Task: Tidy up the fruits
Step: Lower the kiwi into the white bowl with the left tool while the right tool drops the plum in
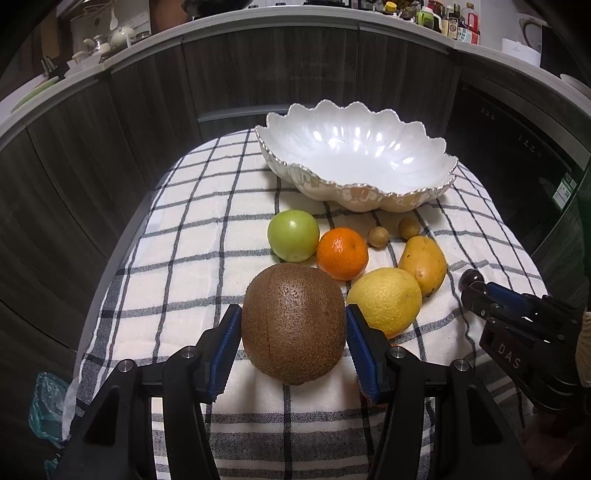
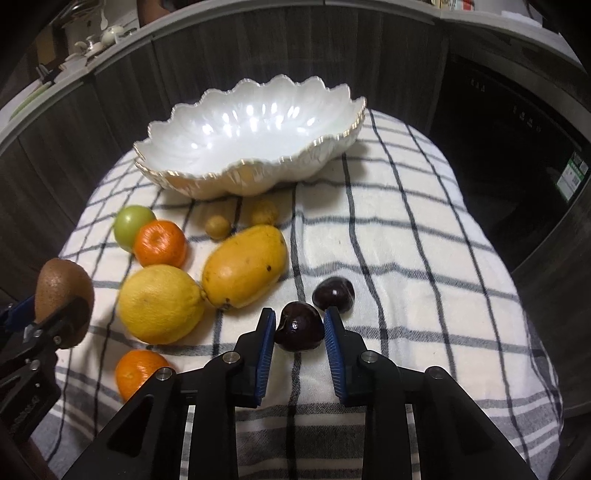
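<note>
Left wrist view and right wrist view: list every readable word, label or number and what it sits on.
"DAS": on the body of the right gripper.
Bottle labels on the back counter: too small to read.
Green sticker on the dark appliance: blurred, unreadable.
Appliance panel marks: unreadable.

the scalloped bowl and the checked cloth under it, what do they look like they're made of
Scalloped bowl: probably glazed ceramic or porcelain. It is white and glossy with sharp light spots inside and a thin gold-toned line along the wavy rim; glossy plastic cannot be ruled out.

Checked cloth: woven fabric, likely cotton, matte. The weave texture shows, and it lies with soft wrinkles and dark woven-looking stripes.
</note>
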`<action>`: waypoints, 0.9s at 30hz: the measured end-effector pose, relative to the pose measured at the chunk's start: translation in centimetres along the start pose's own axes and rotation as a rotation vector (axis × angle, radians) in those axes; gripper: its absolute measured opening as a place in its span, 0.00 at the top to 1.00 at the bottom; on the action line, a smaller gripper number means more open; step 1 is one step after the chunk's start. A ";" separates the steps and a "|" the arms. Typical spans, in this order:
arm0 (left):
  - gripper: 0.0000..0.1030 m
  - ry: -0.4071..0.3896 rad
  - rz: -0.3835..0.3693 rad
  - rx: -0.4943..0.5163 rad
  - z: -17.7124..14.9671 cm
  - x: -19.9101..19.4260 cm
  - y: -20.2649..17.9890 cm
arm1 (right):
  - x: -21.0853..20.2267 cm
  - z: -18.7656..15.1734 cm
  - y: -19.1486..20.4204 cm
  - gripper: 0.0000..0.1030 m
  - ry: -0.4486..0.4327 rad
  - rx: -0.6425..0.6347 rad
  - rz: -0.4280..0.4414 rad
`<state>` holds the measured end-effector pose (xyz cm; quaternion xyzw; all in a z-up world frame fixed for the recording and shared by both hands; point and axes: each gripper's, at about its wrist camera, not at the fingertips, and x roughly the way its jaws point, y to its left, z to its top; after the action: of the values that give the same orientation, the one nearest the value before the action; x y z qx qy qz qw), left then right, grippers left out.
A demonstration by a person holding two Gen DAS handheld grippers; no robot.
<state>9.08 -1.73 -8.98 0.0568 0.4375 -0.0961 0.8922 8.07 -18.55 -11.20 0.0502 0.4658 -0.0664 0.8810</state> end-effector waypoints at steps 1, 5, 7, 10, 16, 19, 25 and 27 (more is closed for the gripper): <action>0.47 -0.003 -0.001 -0.001 0.2 -0.1 0.0 | -0.3 0.2 0.0 0.73 -0.007 0.000 0.002; 0.47 -0.032 -0.007 -0.001 1.4 -1.0 -0.2 | -1.8 1.5 0.0 0.73 -0.046 -0.003 0.013; 0.47 -0.056 -0.016 0.006 2.3 -1.6 -0.3 | -2.6 2.4 0.1 0.73 -0.071 -0.008 0.020; 0.47 -0.084 -0.035 0.013 4.1 -1.9 -0.6 | -3.5 4.3 0.1 0.73 -0.117 -0.022 0.024; 0.47 -0.136 -0.063 0.038 8.2 -1.6 -0.9 | -3.7 8.0 0.3 0.73 -0.180 -0.035 0.032; 0.47 -0.139 -0.085 0.038 10.1 -0.7 -0.9 | -3.2 9.6 0.4 0.73 -0.201 -0.037 0.033; 0.47 -0.119 -0.117 0.044 13.3 1.9 -1.3 | -1.2 12.7 0.1 0.73 -0.200 -0.030 0.043; 0.47 -0.113 -0.119 0.042 14.1 2.8 -1.4 | -0.4 13.5 0.0 0.73 -0.196 -0.032 0.043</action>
<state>21.34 -6.10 -2.60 0.0436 0.3870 -0.1612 0.9068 18.81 -20.53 -3.27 0.0392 0.3771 -0.0448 0.9243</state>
